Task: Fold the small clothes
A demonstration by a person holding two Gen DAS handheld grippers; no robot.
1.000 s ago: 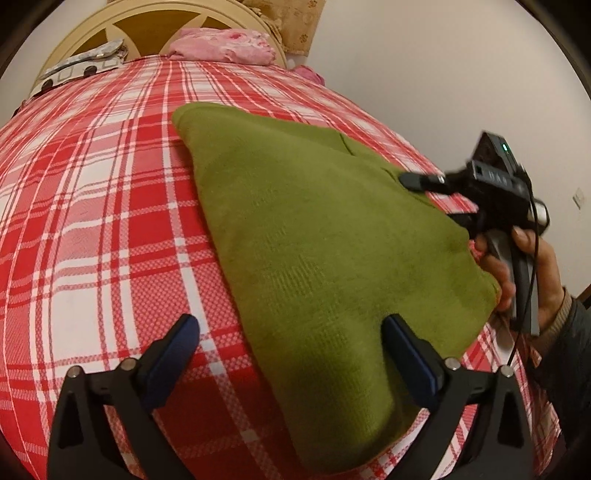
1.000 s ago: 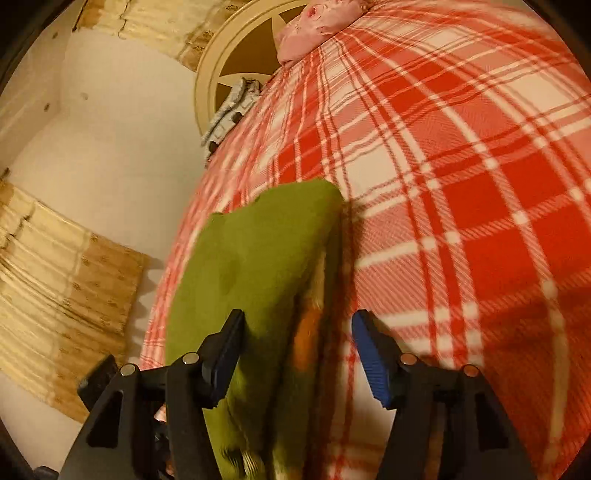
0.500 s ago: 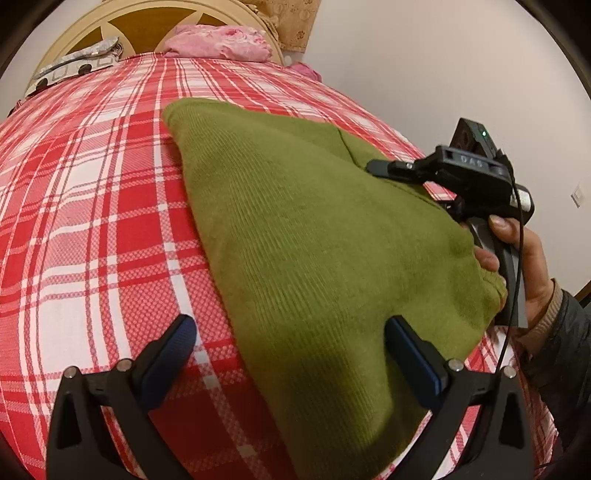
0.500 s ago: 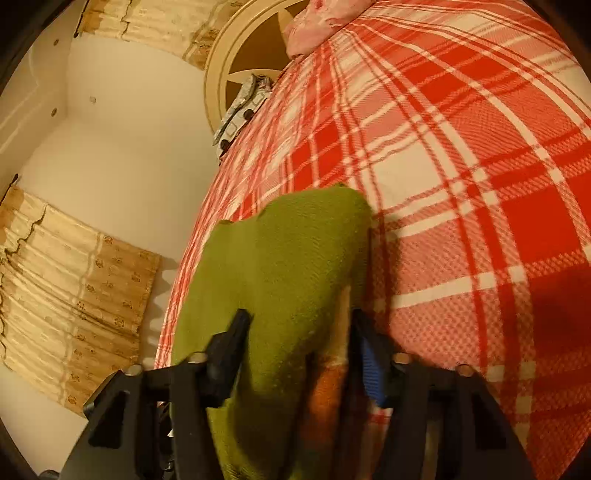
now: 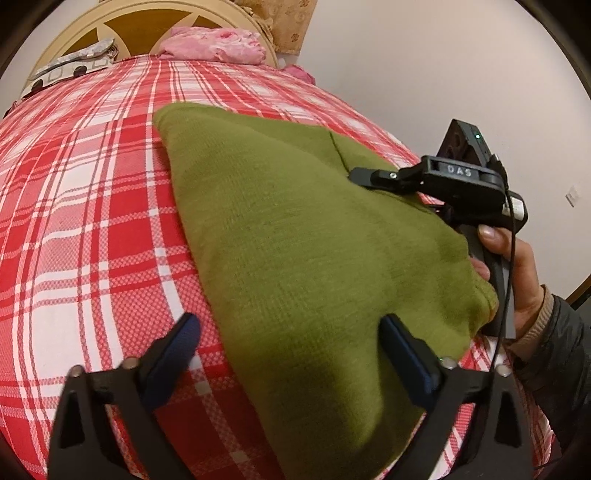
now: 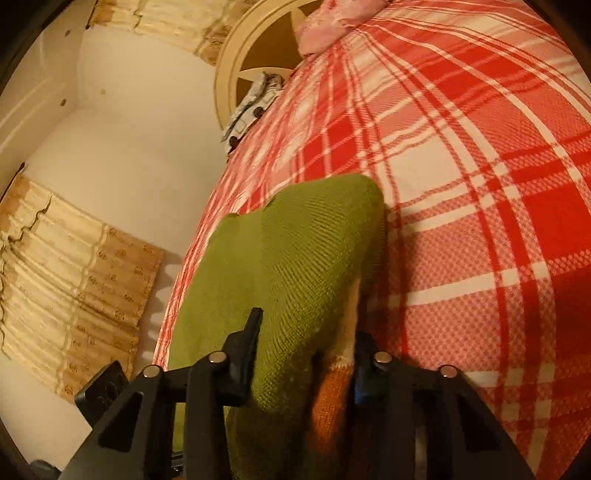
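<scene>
Bedroom, plaid bed [image 5: 92, 229] as work surface; pink bedding [image 5: 214, 40] up at the headboard [image 5: 92, 18]. Green sweater [image 5: 295, 240] lies mid-bed, already doubled over at least once, judging by the layered edge [image 6: 354, 295] in the right wrist view. Right hand-held gripper [image 6: 306, 354] clamped on the sweater's near end, fabric bunched between its fingers, an orange patch showing underneath. Left hand-held gripper [image 5: 288, 354] spread wide, straddling the sweater's near edge, holding nothing; right finger [image 5: 402, 354] over the cloth, left finger [image 5: 173, 350] over bare plaid. Right hand [image 5: 517, 277] visible on the other tool's handle. Judgement: task roughly midway, one fold in, a further fold looks set up but not done. Still left: left clamp, carry over, flatten. No other clothes in view.
</scene>
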